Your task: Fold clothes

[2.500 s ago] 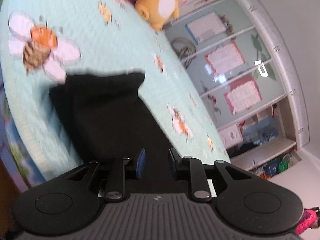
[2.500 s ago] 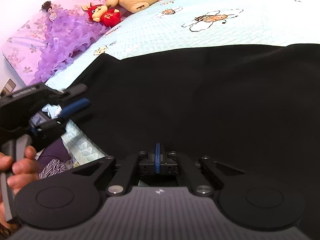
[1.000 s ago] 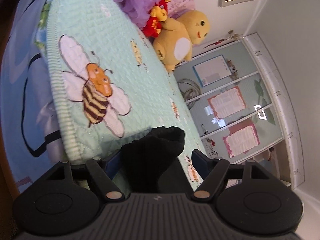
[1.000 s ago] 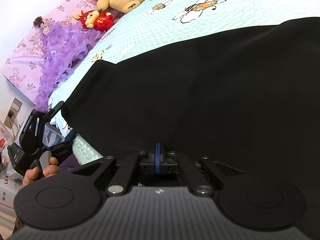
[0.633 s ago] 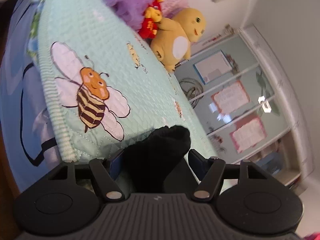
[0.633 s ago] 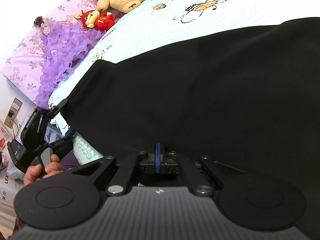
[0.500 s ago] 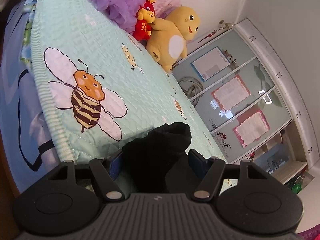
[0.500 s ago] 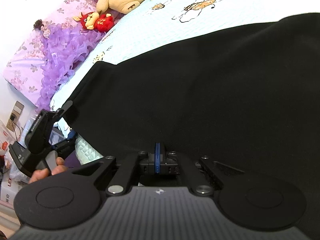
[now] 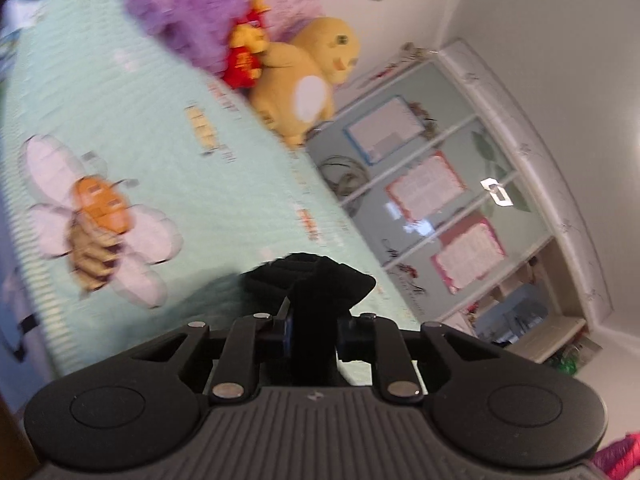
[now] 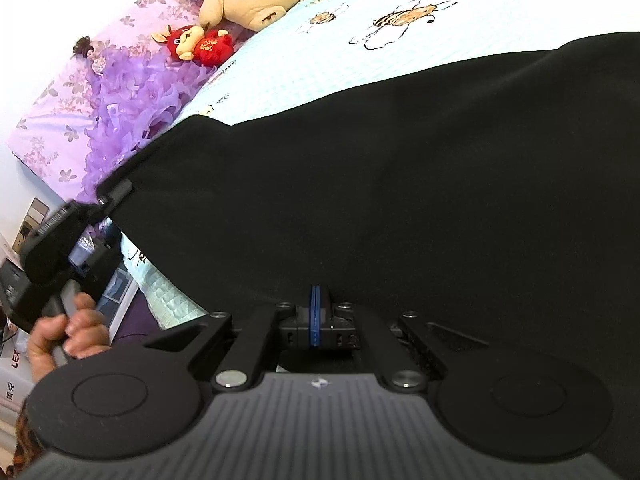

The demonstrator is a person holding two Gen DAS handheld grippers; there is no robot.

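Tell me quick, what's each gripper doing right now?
Left gripper: shut on a bunch of the black cloth.
Right gripper: shut on the cloth's near edge.

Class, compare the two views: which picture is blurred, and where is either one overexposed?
Left wrist view: motion blur smears the mint-green bee-print quilt and yellow plush toy. Right wrist view: sharp, but the quilt washes out white at top right, and the black garment shows little detail.

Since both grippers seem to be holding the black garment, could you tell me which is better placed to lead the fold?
Probably left: the left gripper pinches a corner of the black garment; the right gripper grips mid-hem.
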